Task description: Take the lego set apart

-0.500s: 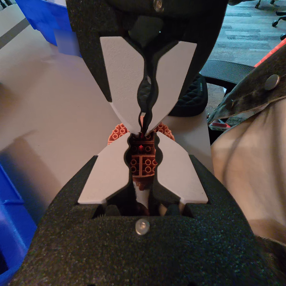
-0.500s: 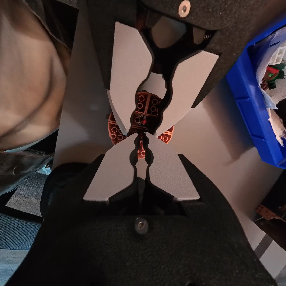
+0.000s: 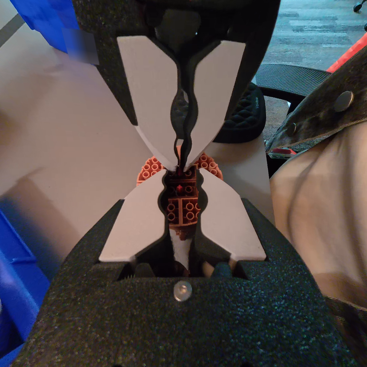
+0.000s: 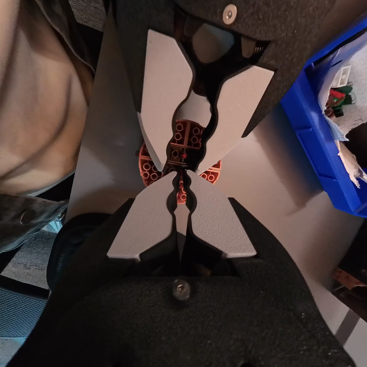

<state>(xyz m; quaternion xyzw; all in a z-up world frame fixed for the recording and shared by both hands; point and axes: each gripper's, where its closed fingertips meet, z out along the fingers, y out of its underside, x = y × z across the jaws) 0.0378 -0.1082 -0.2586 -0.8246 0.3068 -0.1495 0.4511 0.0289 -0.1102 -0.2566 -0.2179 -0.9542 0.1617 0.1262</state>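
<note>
The round salmon-coloured lego set [image 3: 183, 206] is held up off the pale desk [image 3: 69, 129], its underside of tubes turned toward both cameras, caught between the 2 grippers that meet tip to tip. Compared with half a second ago almost nothing has shifted: the disc sits in the same spot and no piece has come loose. That suggests the pull or twist has only just begun, or the joint is resisting.

The left gripper [image 3: 181, 179] has its jaws clamped on the body of the set, a small red stud visible between them. The right gripper [image 4: 181, 174] has its jaws pressed nearly together on something thin at the disc's centre; what exactly it pinches is too small to tell.

Beyond them, a blue bin [image 4: 317, 139] stands on the right in the right wrist view, lined with white paper and holding a few loose pieces. A black chair [image 3: 288, 79] stands past the desk's far edge, and a person's beige sleeve [image 3: 317, 218] fills the right.
</note>
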